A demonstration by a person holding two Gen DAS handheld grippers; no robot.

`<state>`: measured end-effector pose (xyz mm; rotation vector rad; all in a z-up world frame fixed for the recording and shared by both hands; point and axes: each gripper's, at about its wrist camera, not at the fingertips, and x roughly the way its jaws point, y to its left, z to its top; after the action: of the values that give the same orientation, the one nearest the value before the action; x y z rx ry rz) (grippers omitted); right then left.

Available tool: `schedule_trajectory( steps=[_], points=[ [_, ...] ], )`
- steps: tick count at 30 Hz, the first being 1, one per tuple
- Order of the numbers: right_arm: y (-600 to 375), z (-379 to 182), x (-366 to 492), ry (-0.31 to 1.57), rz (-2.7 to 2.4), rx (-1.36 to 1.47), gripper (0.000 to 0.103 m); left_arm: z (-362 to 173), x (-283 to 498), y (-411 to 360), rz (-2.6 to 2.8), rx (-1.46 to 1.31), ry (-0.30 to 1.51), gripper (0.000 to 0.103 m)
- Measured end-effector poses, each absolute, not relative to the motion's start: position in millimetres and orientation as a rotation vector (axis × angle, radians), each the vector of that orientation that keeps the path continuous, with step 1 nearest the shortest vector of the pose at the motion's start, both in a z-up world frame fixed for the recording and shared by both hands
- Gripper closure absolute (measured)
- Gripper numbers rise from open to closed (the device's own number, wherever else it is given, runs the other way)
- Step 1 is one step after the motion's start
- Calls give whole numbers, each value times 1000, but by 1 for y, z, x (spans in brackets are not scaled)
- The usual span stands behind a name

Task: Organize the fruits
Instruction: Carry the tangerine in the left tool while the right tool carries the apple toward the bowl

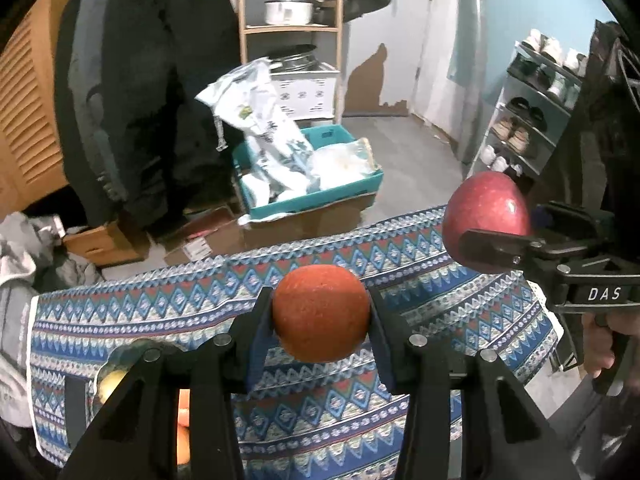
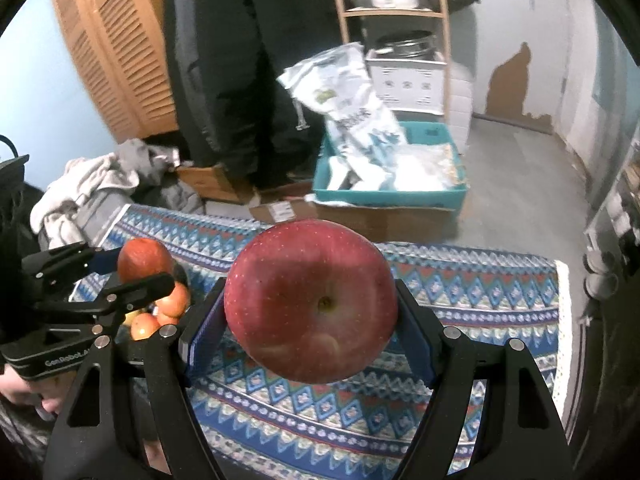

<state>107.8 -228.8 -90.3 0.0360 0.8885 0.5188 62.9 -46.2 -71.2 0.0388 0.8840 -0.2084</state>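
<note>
My left gripper (image 1: pixel 320 304) is shut on an orange (image 1: pixel 320 314), held above the blue patterned tablecloth (image 1: pixel 400 264). My right gripper (image 2: pixel 312 312) is shut on a big red apple (image 2: pixel 312 304), its dimpled end facing the camera, also above the cloth (image 2: pixel 480 300). In the left wrist view the apple (image 1: pixel 486 216) hangs to the right of the orange and a little higher. From the right wrist view the orange (image 2: pixel 144 260) sits in the left gripper (image 2: pixel 140 270) at the left. Beneath it stands a bowl with several oranges (image 2: pixel 168 308).
The bowl (image 1: pixel 106 364), with a yellow fruit (image 1: pixel 110 386), is mostly hidden behind my left gripper's body. Beyond the table's far edge, a teal crate (image 1: pixel 320 196) of plastic bags rests on cardboard boxes. A shoe rack (image 1: pixel 532 120) stands at the right, piled clothes (image 2: pixel 96 184) at the left.
</note>
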Motion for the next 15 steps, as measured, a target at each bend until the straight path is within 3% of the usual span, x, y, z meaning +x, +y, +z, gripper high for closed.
schedule_trajectory(
  steps=[15],
  points=[
    [-141,-96,107,908,675,-33,26,-82,39,48,-86,-77,915,58]
  ],
)
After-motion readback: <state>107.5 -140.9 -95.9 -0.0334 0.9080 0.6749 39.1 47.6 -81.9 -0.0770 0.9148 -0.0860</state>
